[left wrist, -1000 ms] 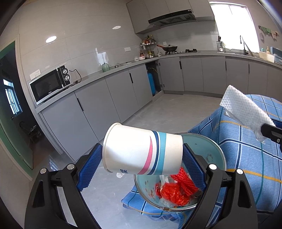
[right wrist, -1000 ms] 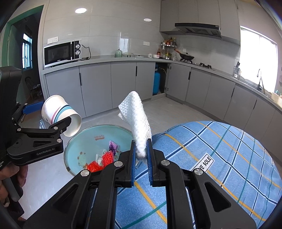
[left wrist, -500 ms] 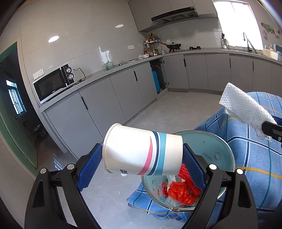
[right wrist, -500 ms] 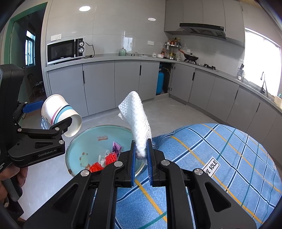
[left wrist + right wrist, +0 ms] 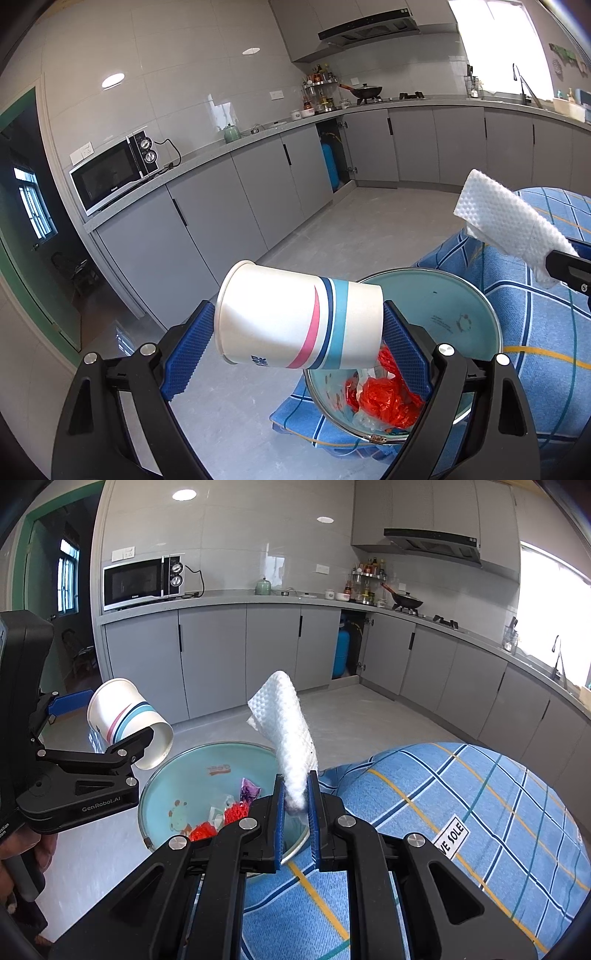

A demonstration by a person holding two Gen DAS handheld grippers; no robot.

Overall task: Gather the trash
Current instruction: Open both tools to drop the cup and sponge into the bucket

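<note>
Trash in transit: paper cup [image 5: 299, 317] clamped sideways in left gripper [image 5: 297, 347], folded paper towel [image 5: 286, 734] pinched in right gripper [image 5: 295, 806], both above wrapper-filled basin [image 5: 177, 775] on checked cloth [image 5: 461, 812]; release into basin apparently pending.

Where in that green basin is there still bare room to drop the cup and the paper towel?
The basin's far half, around the printed picture on its bottom, is bare. The near side is crowded with red plastic scraps and a purple wrapper. The left tongs hold the paper cup and the right tongs the paper towel above it.
</note>
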